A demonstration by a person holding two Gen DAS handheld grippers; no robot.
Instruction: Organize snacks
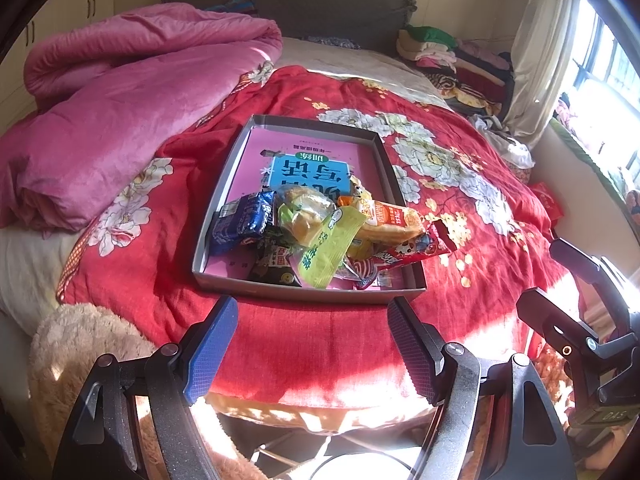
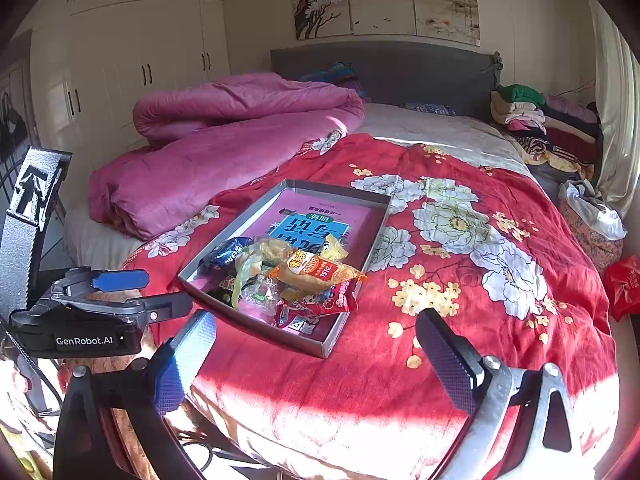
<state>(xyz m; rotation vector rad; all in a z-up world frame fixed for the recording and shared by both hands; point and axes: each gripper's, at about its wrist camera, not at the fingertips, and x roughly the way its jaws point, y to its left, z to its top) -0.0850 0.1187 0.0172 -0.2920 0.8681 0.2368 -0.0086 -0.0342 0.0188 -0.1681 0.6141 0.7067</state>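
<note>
A shallow grey box [image 1: 218, 204] [image 2: 362, 256] with a pink printed bottom lies on the red floral bedspread. Several wrapped snacks are piled at its near end: a blue packet [image 1: 244, 220] [image 2: 226, 254], a green-wrapped pastry [image 1: 320, 236], an orange bread packet [image 1: 394, 218] [image 2: 316, 272] and a red packet [image 1: 416, 250] [image 2: 332, 300]. My left gripper [image 1: 312, 344] is open and empty, just in front of the box's near wall. My right gripper [image 2: 316, 354] is open and empty, near the bed's front edge, to the right of the box. The left gripper also shows in the right wrist view [image 2: 120, 280].
A rolled pink quilt [image 1: 120, 92] [image 2: 224, 140] lies on the bed's left half. Folded clothes [image 1: 452, 56] [image 2: 544, 128] are stacked at the far right by the grey headboard. A red bag [image 2: 622, 284] sits at the right edge. A fluffy beige blanket [image 1: 76, 344] lies at the near left.
</note>
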